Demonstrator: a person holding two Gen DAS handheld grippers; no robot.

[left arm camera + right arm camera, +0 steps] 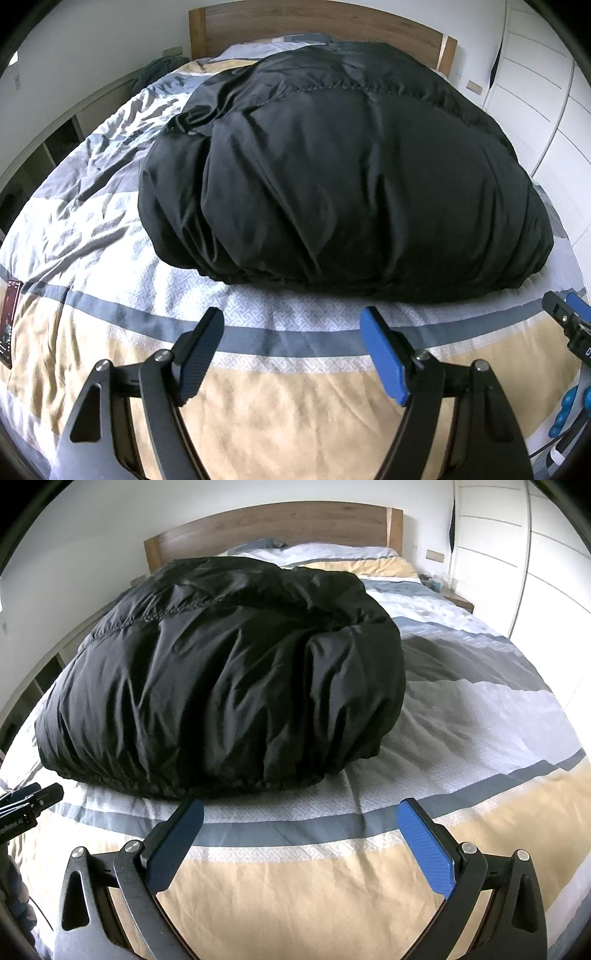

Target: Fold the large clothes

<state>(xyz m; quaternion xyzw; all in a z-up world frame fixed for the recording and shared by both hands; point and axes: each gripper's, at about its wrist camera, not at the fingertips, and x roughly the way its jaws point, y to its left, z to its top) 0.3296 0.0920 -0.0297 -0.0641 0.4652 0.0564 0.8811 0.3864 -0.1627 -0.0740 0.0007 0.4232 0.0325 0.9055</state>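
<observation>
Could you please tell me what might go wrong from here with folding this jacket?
The puffy black quilted jacket looks slick and bulky, so it may slip from a pinch or spring back open. Both the left hand-held gripper and right hand-held gripper hang open, short of its hem, above the loose striped duvet, which they could snag instead.

A puffy black jacket lies folded in a mound on the bed.

The black padded garment is bundled; its underside, sleeves and collar are hidden. A dark red item is cut off at the left wrist view's edge, unidentifiable. Small objects on the nightstand are too small to identify.
</observation>
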